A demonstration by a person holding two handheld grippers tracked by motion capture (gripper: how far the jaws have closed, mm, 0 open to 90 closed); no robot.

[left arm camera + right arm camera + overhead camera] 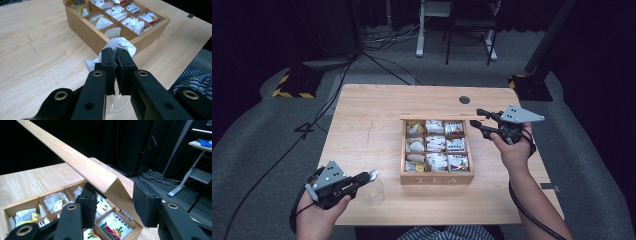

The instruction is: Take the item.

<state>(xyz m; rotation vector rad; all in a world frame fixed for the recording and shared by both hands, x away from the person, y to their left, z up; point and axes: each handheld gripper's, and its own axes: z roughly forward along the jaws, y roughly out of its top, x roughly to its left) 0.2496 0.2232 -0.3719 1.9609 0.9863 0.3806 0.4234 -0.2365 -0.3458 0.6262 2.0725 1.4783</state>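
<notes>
A wooden tea box [437, 179] marked TEA stands mid-table, its compartments full of tea sachets. Its lid [437, 117] stands upright at the back. My right gripper [476, 117] is at the lid's right end, shut on its edge; in the right gripper view the lid [75, 157] runs away between the jaws of that gripper [115, 195], above the box [22, 206]. Near the table's front left, my left gripper [371, 175] is shut on a white tea bag [122, 45]. It hangs over a clear glass [374, 195]. The glass [117, 105] shows under the left gripper [116, 53].
A round cable hole [464, 99] sits near the table's far edge. The tabletop [357, 130] left of the box is bare wood. Cables and desk legs [419, 30] lie on the floor beyond. A striped garment [197, 77] is at the near edge.
</notes>
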